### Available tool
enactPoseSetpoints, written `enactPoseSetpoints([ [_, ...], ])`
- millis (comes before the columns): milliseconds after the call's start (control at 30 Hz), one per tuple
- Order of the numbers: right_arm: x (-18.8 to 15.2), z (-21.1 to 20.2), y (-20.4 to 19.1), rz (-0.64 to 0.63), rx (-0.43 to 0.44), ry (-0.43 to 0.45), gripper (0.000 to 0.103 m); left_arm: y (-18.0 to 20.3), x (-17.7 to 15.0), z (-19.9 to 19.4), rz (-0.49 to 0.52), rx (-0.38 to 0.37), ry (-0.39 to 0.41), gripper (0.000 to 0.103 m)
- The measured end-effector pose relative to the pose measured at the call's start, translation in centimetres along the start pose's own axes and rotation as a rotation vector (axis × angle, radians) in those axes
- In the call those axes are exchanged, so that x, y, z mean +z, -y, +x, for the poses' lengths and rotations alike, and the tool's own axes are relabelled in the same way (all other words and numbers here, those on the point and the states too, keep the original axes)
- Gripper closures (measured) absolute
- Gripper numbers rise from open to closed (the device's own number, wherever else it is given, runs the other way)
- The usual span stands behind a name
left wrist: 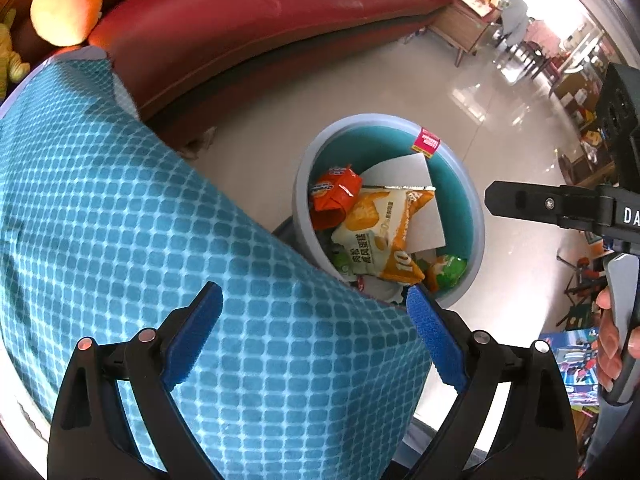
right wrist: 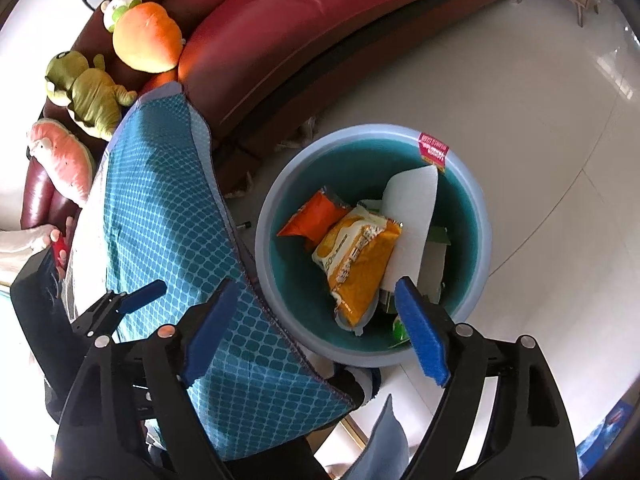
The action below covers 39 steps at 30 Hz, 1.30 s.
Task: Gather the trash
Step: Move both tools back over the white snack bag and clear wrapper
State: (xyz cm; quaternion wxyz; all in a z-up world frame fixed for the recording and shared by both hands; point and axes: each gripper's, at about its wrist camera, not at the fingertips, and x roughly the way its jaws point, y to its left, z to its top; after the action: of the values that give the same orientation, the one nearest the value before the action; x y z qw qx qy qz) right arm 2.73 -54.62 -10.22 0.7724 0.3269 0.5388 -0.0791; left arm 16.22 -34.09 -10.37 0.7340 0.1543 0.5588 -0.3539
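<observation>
Both grippers are up over the trash bin [right wrist: 482, 216] right now and neither one has anything in it. The left gripper [left wrist: 314, 334] has its blue pads spread wide apart, hanging above the teal checkered cloth [left wrist: 132, 216] with the bin just past its right finger. The right gripper [right wrist: 318, 328] is the same deal, jaws wide apart and empty, left pad over the cloth edge and right pad over the near rim of the bin.

The bin is a round grey-blue tub with a teal inside, sitting on the shiny pale floor [right wrist: 520, 92] just beside the cloth-covered table. A pink sticker [right wrist: 433, 152] sits on its far rim. The trash is already in there: an orange snack wrapper [right wrist: 316, 216], a yellow and white chip bag [right wrist: 356, 260] lying on top in the middle, a white sheet of paper [right wrist: 412, 208] leaning against the far side, and some green packaging [left wrist: 450, 270] down low near the front.

Behind it all runs a red leather sofa [right wrist: 280, 28] with plush toys at its end: an orange one [right wrist: 146, 38], a green frog [right wrist: 86, 92] and a watermelon slice [right wrist: 60, 156]
</observation>
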Motion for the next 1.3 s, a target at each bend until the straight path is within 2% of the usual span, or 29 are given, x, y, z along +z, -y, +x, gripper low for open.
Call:
enactPoseSetpoints([
  [267, -1.1, 0.5, -3.0, -0.058, -0.017, -0.039, 0.021, -2.8, -2.4, -3.1, -0.062, 0.025, 0.041, 0.009],
  [600, -2.9, 1.3, -11.1, -0.168, -0.001, -0.058, 0.02, -8.8, -7.0, -8.1, -0.168, 0.057, 0.105, 0.005],
  [933, -5.7, 3.7, -22.6, -0.31, 0.003, -0.098, 0.02, -18.1, -12.9, -13.4, -0.309, 0.085, 0.173, 0.004],
  [1133, -8.6, 6.6, -31.3, -0.426, 0.005, -0.151, 0.02, -25.5, -18.4, -18.1, -0.442, 0.124, 0.243, 0.004],
  [1300, -11.7, 9.5, -39.2, -0.528, 0.064, -0.235, 0.02, -31.3, -24.3, -21.7, -0.551, 0.196, 0.288, 0.004],
])
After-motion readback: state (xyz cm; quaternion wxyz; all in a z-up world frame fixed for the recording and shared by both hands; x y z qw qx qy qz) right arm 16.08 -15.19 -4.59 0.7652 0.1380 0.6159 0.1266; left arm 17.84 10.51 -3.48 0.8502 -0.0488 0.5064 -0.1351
